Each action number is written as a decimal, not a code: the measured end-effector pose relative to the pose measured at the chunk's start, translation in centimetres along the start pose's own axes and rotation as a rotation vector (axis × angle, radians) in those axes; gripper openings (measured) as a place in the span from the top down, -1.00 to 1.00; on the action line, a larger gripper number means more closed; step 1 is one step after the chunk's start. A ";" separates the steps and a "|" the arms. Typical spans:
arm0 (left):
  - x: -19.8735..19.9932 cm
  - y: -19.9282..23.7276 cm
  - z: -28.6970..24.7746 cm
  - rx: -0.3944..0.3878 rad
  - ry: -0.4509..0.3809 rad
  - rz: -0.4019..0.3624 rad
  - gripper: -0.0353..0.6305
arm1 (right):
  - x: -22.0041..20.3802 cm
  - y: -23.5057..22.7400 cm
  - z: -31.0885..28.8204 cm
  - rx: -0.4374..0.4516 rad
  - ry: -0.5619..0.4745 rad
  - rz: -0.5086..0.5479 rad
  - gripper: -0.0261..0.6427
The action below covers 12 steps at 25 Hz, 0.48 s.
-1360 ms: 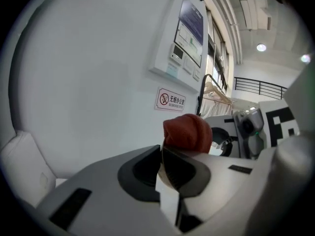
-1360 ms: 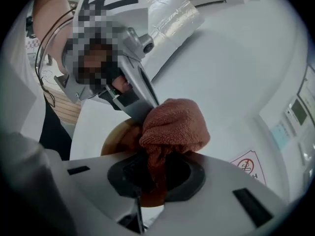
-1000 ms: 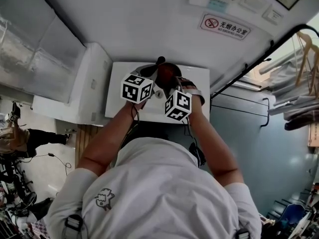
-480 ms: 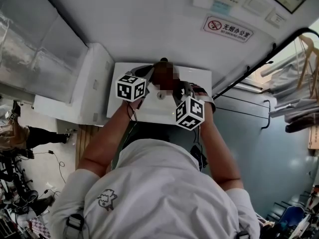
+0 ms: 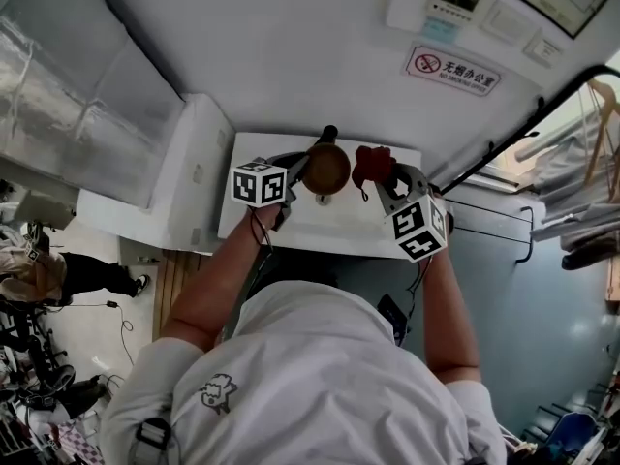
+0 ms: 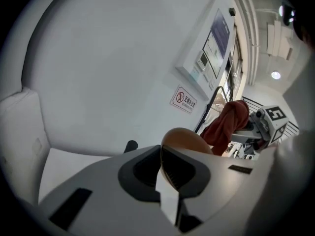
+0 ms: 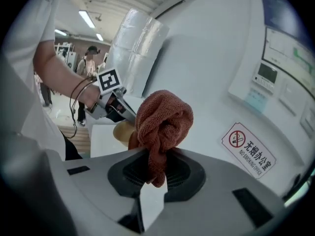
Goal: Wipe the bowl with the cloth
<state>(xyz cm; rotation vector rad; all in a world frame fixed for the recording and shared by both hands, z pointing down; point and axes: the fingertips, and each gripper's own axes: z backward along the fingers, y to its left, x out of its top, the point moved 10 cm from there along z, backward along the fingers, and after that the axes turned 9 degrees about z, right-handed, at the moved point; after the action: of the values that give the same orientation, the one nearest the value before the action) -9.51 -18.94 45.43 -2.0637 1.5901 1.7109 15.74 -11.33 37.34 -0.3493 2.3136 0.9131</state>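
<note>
My left gripper (image 6: 161, 168) pinches the rim of a smooth brown bowl (image 6: 184, 139), its inside unseen; my right gripper (image 7: 153, 173) clamps a bunched rust-red terry cloth (image 7: 162, 124) just beside it.

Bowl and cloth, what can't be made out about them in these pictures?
- Left gripper view: the bowl is mostly hidden behind the left gripper pinching its rim.
- Right gripper view: the cloth covers most of the bowl.
- Head view: the bowl is too small to tell dirt, or inside from outside.
- Right gripper view: the cloth is bunched in the right gripper, full shape unreadable.
</note>
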 end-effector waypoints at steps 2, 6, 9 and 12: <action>-0.3 0.2 0.0 -0.042 0.001 0.030 0.82 | -0.5 0.0 0.1 0.024 -0.023 -0.045 0.73; -1.1 0.5 0.0 -0.189 -0.016 0.144 0.82 | -0.6 0.6 0.4 0.083 -0.054 -0.095 0.73; -2.0 0.9 0.0 -0.303 -0.041 0.294 0.82 | -0.3 1.1 0.8 0.113 -0.083 -0.130 0.73; -2.9 1.2 -0.2 -0.398 -0.047 0.416 0.82 | 0.3 1.6 1.1 0.124 -0.085 -0.117 0.73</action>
<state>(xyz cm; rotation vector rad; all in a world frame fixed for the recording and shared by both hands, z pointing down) -9.81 -17.68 48.31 -1.9085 1.8974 2.3652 15.26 -9.38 37.35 -0.3821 2.2343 0.7107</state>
